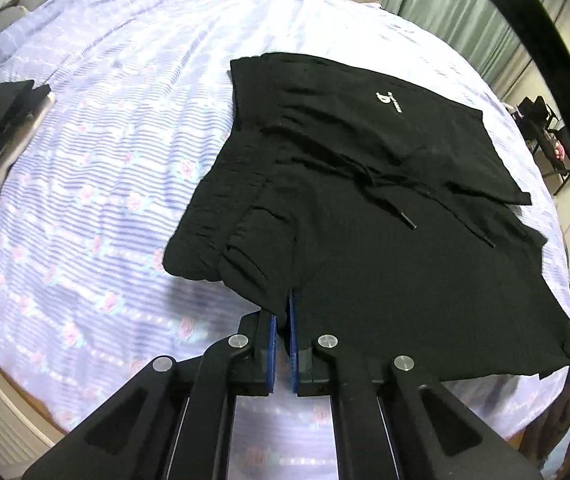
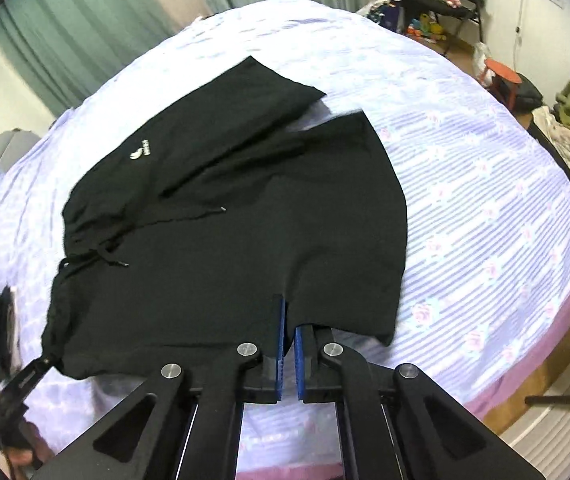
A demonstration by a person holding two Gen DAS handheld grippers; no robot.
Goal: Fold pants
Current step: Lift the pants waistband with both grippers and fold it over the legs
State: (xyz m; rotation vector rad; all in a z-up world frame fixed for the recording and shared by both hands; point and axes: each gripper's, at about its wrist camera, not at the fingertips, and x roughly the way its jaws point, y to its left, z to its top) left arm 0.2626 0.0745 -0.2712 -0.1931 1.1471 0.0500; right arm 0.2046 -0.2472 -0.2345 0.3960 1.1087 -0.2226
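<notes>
Left wrist view: left tongs point(image 1: 285, 320) pressed together, pinching the near edge of the black pants point(image 1: 365, 200) beside the bunched waistband. Pants lie on the bed point(image 1: 85, 200), right of its middle, near edge lifted off the sheet. Drawstring point(image 1: 389, 188) loose on top; white logo point(image 1: 389, 100) on the far leg panel. A dark folded stack point(image 1: 1, 136) sits at the bed's left edge, well apart. The other tongs show small at the fabric's right corner.

Right wrist view: right tongs point(image 2: 289, 320) pressed together, pinching the near hem of the pants point(image 2: 245, 200). The two leg ends point to the far side of the bed point(image 2: 485, 200), split apart with sheet showing between them. Left tongs point(image 2: 41, 364) hold the waistband corner at lower left.

Judgement: the step in hand is carrying the near half over the far half. To do it well:
- raise both tongs evenly, keeping the held edge taut;
- land it on the far edge, corners matched;
- watch the drawstring; it may get trapped in the crease;
- release only once the fabric lies flat.
</notes>
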